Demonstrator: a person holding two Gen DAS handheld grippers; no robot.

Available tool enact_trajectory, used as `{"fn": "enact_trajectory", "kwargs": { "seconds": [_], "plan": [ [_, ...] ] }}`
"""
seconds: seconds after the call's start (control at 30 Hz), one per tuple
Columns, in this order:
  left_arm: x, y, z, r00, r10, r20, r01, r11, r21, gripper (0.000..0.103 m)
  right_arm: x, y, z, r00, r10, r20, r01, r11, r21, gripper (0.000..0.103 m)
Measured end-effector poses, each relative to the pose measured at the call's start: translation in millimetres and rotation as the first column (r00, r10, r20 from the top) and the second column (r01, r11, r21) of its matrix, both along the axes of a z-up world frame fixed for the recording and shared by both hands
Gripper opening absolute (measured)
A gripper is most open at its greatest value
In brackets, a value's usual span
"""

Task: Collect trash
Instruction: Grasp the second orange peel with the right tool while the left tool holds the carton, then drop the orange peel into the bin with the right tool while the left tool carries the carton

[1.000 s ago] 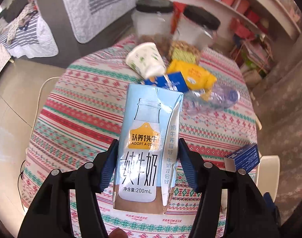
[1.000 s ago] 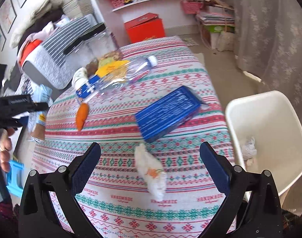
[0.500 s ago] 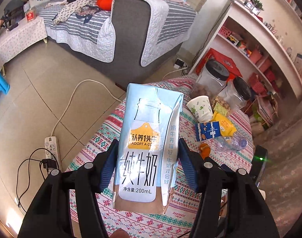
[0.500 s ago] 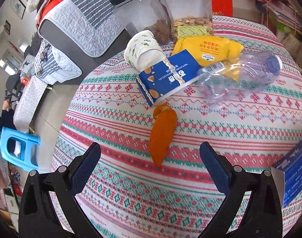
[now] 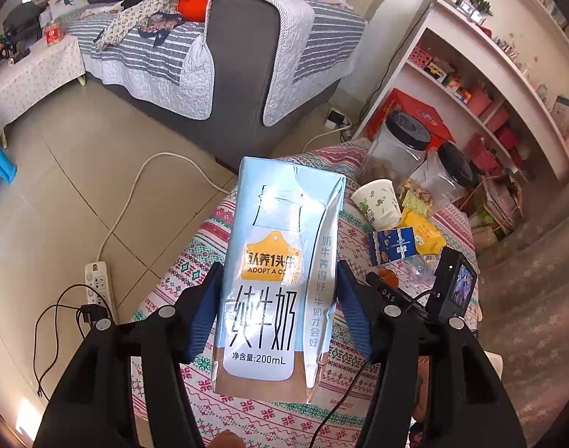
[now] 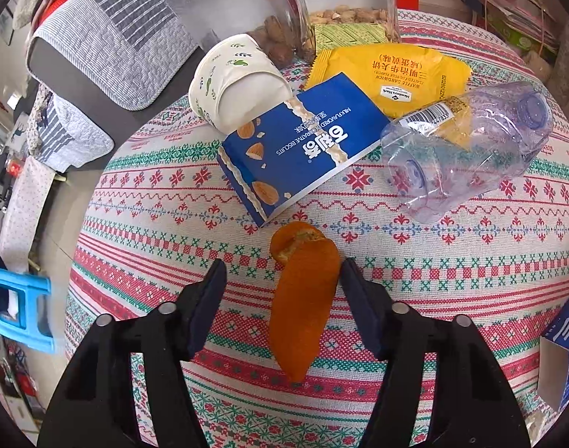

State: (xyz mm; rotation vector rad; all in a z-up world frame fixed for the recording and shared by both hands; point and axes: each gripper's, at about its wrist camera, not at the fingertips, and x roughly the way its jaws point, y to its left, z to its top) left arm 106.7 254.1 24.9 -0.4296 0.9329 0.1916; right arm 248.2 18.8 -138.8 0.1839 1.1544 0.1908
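- My left gripper holds the milk carton upright, both pads pressed on its flanks; I have it lifted over the near edge of the table, well apart from the rest of the litter.
- My right gripper is closing around the orange peel, which lies flat on the tablecloth with its length running from twelve to six o'clock; the pads are not yet on it, with a sliver of cloth showing at either side.
- To do this well I want the tips down at cloth level before the pads meet, since the peel is thin and limp and could slide out beneath them; I judge the broad middle the best bite, not the tapering tail at six o'clock.
- Closing too low risks pinching the cloth along with the peel; I would lift gently and watch for fabric rising.
- At twelve o'clock of the peel lies the blue biscuit packet, nearly touching it; the paper cup is at eleven, the yellow wrapper at one, and the clear plastic bottle at two.
- Hidden or doubtful: no bin appears in either view; a blue box is cut off at four o'clock; the peel's thickness, and whether the carton is empty, I cannot tell.
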Motion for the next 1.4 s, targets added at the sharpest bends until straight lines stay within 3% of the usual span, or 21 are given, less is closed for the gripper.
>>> {"fn": "enact_trajectory", "kwargs": {
  "seconds": [0.1, 0.2, 0.53, 0.93, 1.2, 1.4],
  "plan": [
    [1.8, -1.2, -0.9, 1.0, -0.002, -0.004, 0.002, 1.0, -0.002, 0.059, -4.0, -9.9, 1.9, 1.0, -0.01, 0.001, 0.01, 1.0, -0.014, 0.028],
    [4.0, -3.9, -2.3, 1.0, -0.004, -0.003, 0.004, 1.0, 0.0, 0.059, -8.3, -17.9, 7.9, 1.0, -0.02, 0.017, 0.02, 1.0, -0.02, 0.023],
    [7.9, -18.5, 4.6, 0.998, -0.022, 0.058, 0.024, 0.999, -0.022, 0.059, -35.6, -29.5, 60.3, 0.985, 0.046, 0.168, -0.04, 0.998, -0.04, 0.022],
    [18.7, -61.7, 11.3, 0.987, -0.098, 0.125, 0.111, 0.988, -0.106, 0.059, -83.2, -63.5, 133.8, 0.933, 0.071, 0.353, -0.054, 0.997, -0.057, 0.022],
    [19.3, -102.9, 16.5, 0.964, -0.189, 0.186, 0.218, 0.964, -0.152, 0.059, -122.8, -106.7, 170.3, 0.894, 0.021, 0.447, 0.003, 0.999, -0.052, 0.022],
    [19.3, -136.1, 19.7, 0.949, -0.241, 0.204, 0.271, 0.954, -0.132, 0.059, -154.7, -151.3, 191.3, 0.858, -0.037, 0.513, 0.078, 0.995, -0.059, 0.022]
  ]
}}
